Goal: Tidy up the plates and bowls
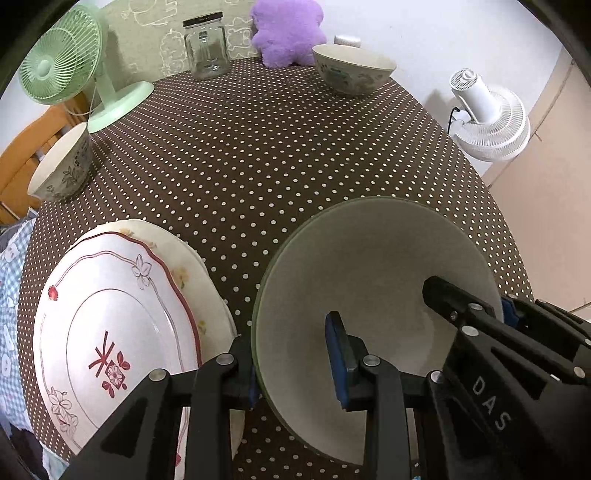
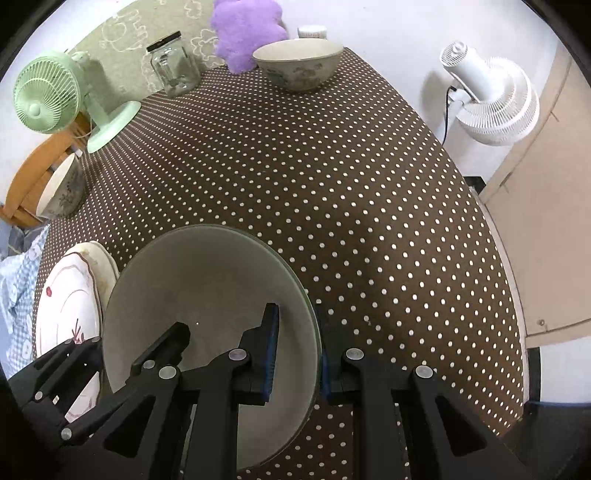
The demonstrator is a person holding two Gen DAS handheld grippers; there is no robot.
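Both grippers held the same big pale bowl (image 1: pixel 354 280) by its rim. The left gripper (image 1: pixel 295 362) straddled the bowl's left wall — one blue pad (image 1: pixel 338 358) inside, the other finger outside — clamped narrow on the rim. The right gripper (image 2: pixel 295 354) did the same on the bowl's right wall, inner pad (image 2: pixel 271 350) inside, outer finger just beyond the rim, also pinching it. Whether the bowl rested on the dotted tablecloth (image 1: pixel 258 155) or hung just above it, couldn't tell.

Just left of the left gripper sat a stack of two plates (image 1: pixel 110 332) — red-trimmed one on top, close beside the bowl, contact unclear. Far ahead of the grippers, a patterned bowl (image 1: pixel 352 68) stood near the table's far edge. Ahead-left, at the table's left edge, a small floral bowl (image 1: pixel 62 166). Further ahead-left, a green fan (image 1: pixel 62 62); beside it a glass jar (image 1: pixel 205 46) and a purple plush (image 1: pixel 288 29). A white fan (image 1: pixel 487 118) stood off the table, ahead-right.
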